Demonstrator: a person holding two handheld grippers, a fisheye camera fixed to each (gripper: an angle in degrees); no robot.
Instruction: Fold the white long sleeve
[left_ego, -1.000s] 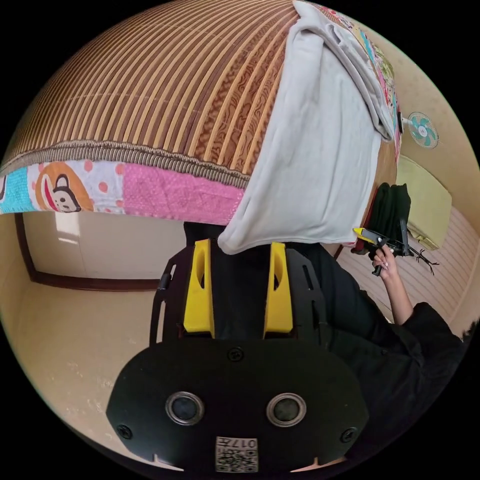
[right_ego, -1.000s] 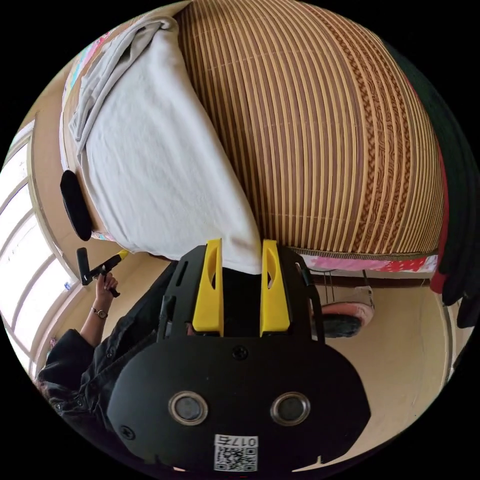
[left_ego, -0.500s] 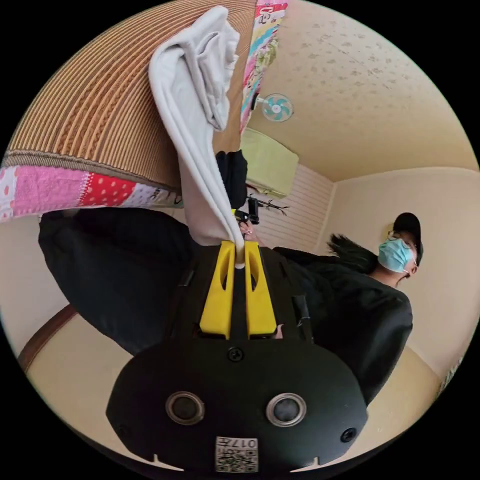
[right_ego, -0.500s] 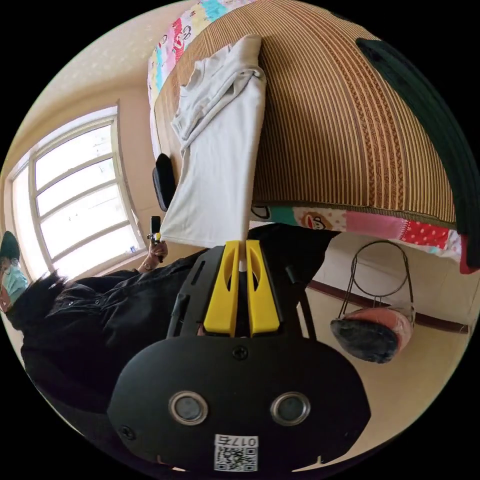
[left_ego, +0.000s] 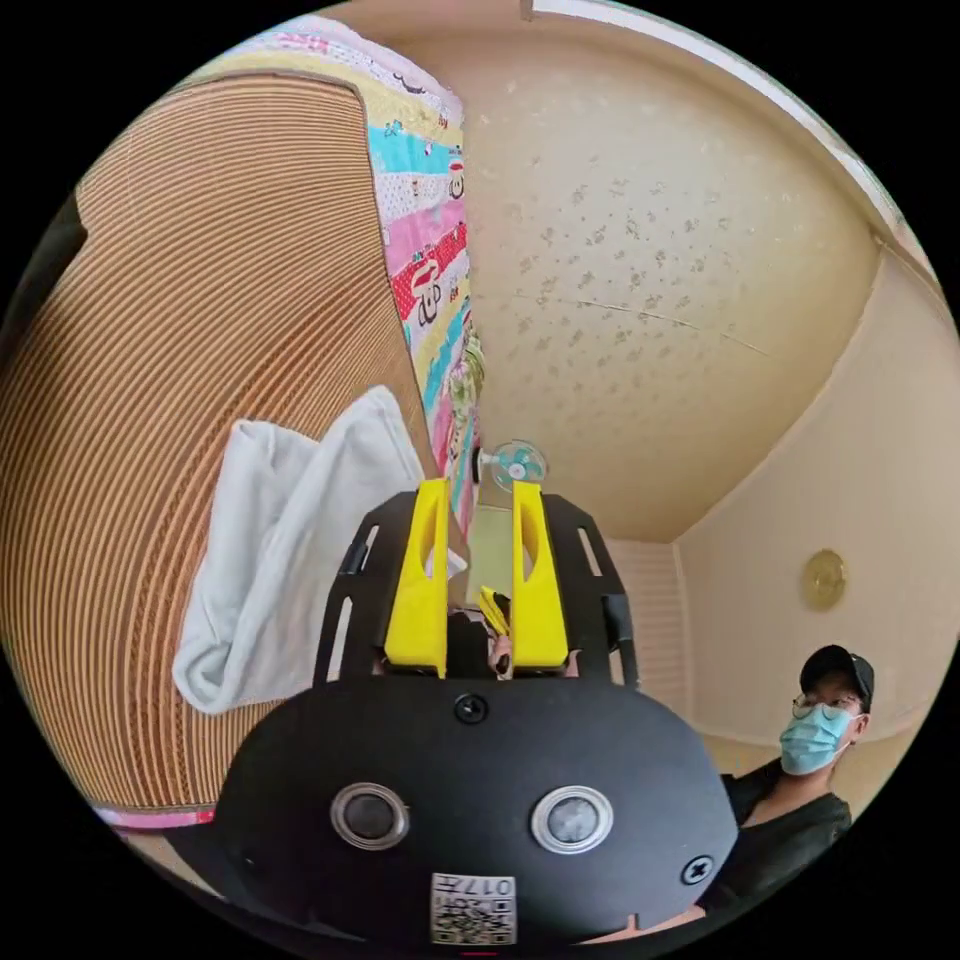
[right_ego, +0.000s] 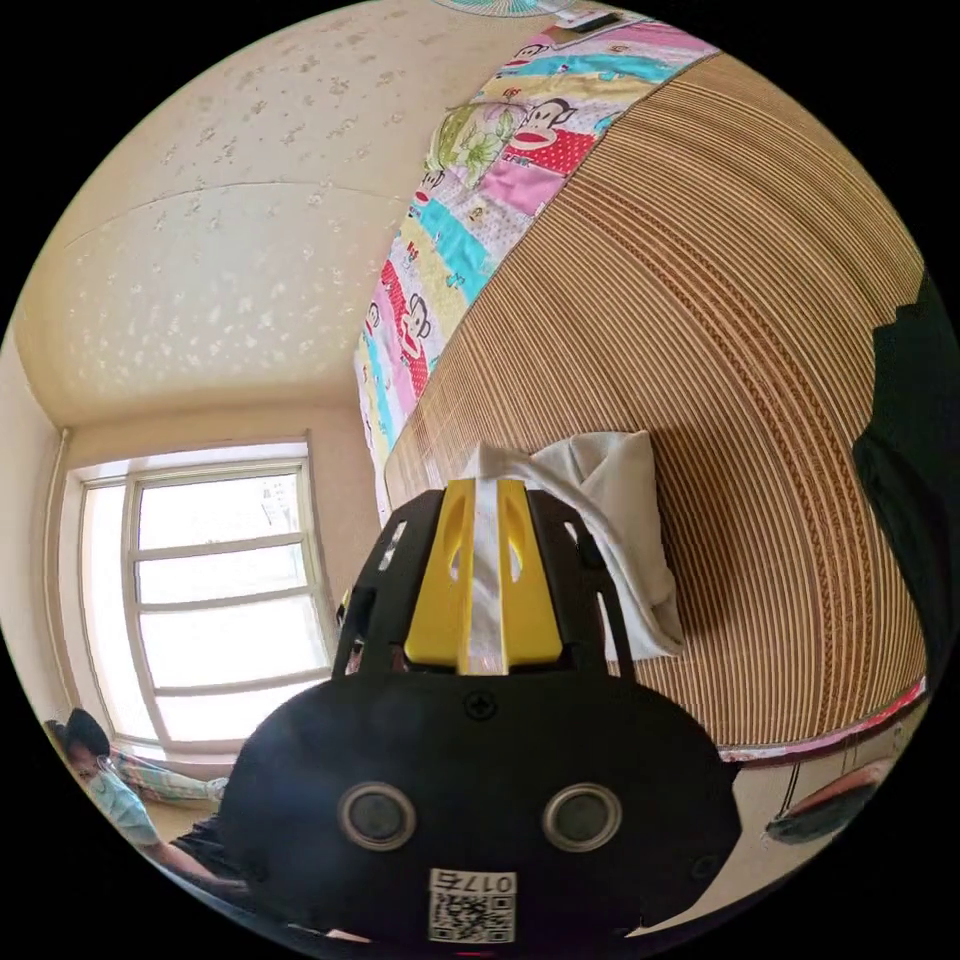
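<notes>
The white long sleeve (left_ego: 290, 540) lies doubled over in a soft bundle on the striped bamboo mat (left_ego: 180, 300). My left gripper (left_ego: 478, 490) stands open just beside the bundle's edge, with a sliver of white cloth by its left jaw and the other gripper's yellow tip (left_ego: 492, 608) seen through the gap. In the right gripper view the white long sleeve (right_ego: 620, 500) rests on the mat (right_ego: 720, 300). My right gripper (right_ego: 486, 485) is shut on a strip of its cloth, which fills the narrow gap between the jaws.
A patchwork quilt (right_ego: 470, 200) borders the mat. A dark garment (right_ego: 910, 450) lies at the mat's right side. A person (left_ego: 810, 740) in dark clothes is behind the grippers. A window (right_ego: 220, 590) and a small fan (left_ego: 515, 463) are on the walls.
Both grippers took hold of the hanging hem and carried it up and over onto the mat, doubling the garment. The left jaws have since opened; both cameras swung far upward.
</notes>
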